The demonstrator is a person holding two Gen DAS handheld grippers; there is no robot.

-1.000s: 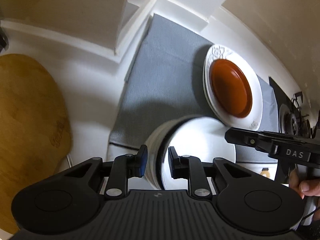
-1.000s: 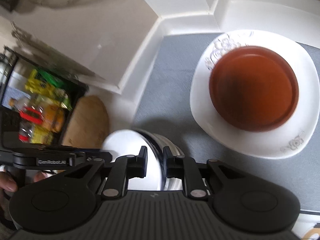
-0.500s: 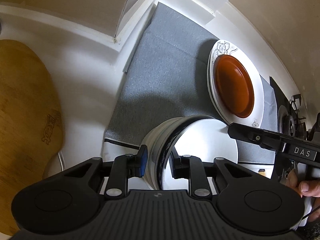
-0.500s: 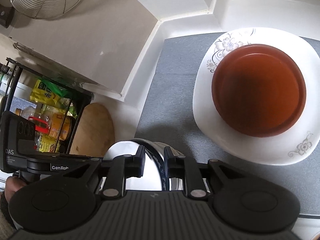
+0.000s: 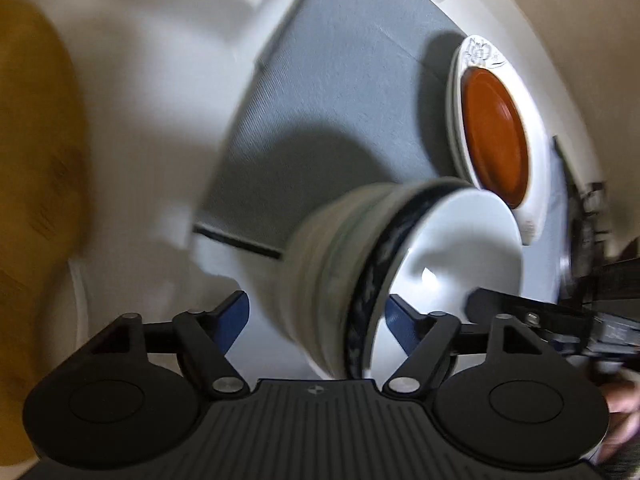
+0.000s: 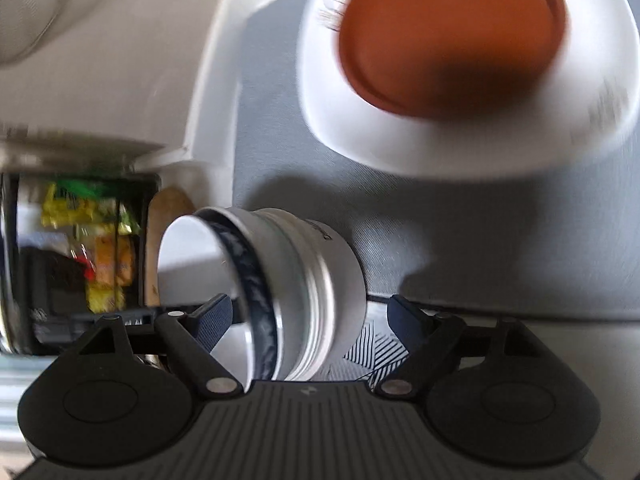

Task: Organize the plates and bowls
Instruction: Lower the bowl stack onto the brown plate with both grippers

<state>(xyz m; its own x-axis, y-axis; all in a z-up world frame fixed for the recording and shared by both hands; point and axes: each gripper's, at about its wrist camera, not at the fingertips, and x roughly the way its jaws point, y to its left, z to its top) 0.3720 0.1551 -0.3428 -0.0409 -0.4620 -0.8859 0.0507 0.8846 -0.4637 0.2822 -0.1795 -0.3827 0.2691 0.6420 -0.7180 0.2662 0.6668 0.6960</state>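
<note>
Both tongs, left (image 5: 316, 316) and right (image 6: 310, 316), spring apart off the bowl stack (image 5: 360, 276) at lower centre, so it looks delivered beside the plates (image 6: 460, 128).

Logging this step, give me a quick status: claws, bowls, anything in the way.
Left claw open, right claw open, each straddling the stacked white bowls with dark blue rim. Stack tilted over grey mat. Brown dish on white floral plate close beyond.

Motion blur smears both my views, worst toward nine o'clock. Fisheye bends the edges. Soft shadows pool on the grey mat (image 5: 320, 120).
</note>
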